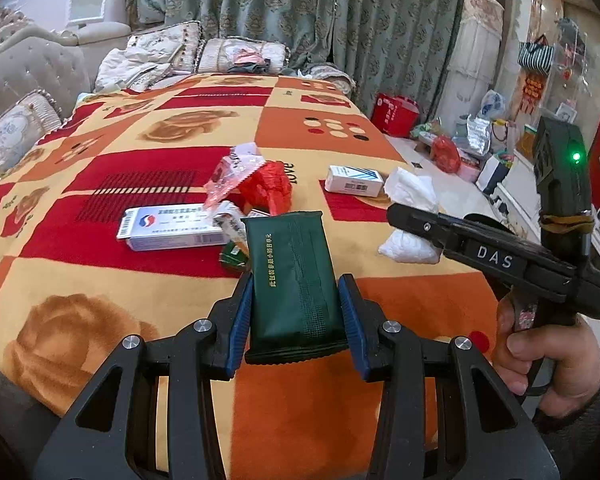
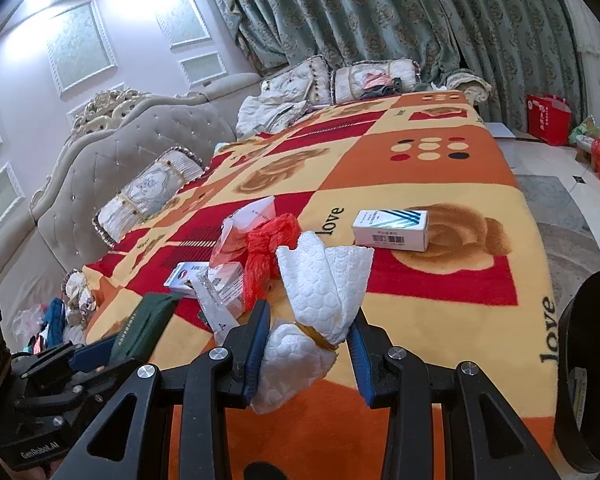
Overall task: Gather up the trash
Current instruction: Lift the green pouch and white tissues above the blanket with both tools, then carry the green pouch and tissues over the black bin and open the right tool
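Note:
My left gripper [image 1: 298,300] is shut on a dark green packet [image 1: 292,276] and holds it above the blanket. My right gripper [image 2: 310,340] is shut on a crumpled white paper towel [image 2: 320,284] with a yellow band; it also shows in the left wrist view [image 1: 408,220]. More trash lies on the bed: a red plastic bag [image 1: 268,188], a clear wrapper [image 1: 232,172], a long white and blue box [image 1: 168,226], a small white box with blue stripes [image 1: 354,179], and a small green wrapper [image 1: 232,258].
The bed is covered by an orange, red and yellow blanket [image 1: 100,280]. Pillows [image 1: 172,48] and a tufted headboard [image 2: 112,148] are at the far side. Bags and clutter [image 1: 460,140] sit on the floor at right. A black bin rim [image 2: 588,364] is at the right.

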Tool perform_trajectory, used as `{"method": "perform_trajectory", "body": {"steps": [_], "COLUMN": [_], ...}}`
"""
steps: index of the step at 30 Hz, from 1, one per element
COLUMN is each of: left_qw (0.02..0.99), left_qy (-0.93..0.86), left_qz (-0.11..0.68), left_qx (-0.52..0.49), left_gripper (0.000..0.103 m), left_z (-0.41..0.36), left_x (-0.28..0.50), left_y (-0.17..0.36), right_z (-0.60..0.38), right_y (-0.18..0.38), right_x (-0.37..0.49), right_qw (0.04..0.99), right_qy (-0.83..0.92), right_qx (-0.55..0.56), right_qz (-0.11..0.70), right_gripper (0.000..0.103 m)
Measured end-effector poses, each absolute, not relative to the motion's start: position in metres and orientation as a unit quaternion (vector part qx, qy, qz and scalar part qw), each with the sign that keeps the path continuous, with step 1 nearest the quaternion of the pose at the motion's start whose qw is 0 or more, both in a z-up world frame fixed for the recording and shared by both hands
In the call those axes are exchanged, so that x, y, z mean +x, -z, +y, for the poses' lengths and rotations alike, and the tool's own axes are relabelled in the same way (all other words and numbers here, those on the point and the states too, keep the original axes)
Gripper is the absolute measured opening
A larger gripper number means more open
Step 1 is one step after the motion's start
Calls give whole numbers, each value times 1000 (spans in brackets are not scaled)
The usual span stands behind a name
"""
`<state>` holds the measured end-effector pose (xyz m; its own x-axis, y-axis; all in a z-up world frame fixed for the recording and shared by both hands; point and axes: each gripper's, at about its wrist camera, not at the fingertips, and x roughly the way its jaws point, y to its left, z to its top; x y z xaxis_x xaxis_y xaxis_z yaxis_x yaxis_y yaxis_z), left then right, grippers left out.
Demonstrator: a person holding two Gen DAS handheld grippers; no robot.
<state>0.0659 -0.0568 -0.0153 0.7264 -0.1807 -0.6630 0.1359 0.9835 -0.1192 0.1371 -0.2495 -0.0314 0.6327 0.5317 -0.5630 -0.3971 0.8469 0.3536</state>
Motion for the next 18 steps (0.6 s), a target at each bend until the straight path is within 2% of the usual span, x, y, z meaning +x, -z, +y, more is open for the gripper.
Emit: {"method": "perform_trajectory", "body": {"steps": [18], "left_qw": [922], "left_qy": [134], "left_qz": [363], "left_qx": [-3], "left_gripper": [40], "left_z": [-114], "left_x": [92], "left_y": [14], "right_z": [-345], "right_y": [20], "right_x": [135], "right_qw": [929], "right_qy": [-144], "right_qx": [141], "right_qz": [310], "right_gripper": [36]}}
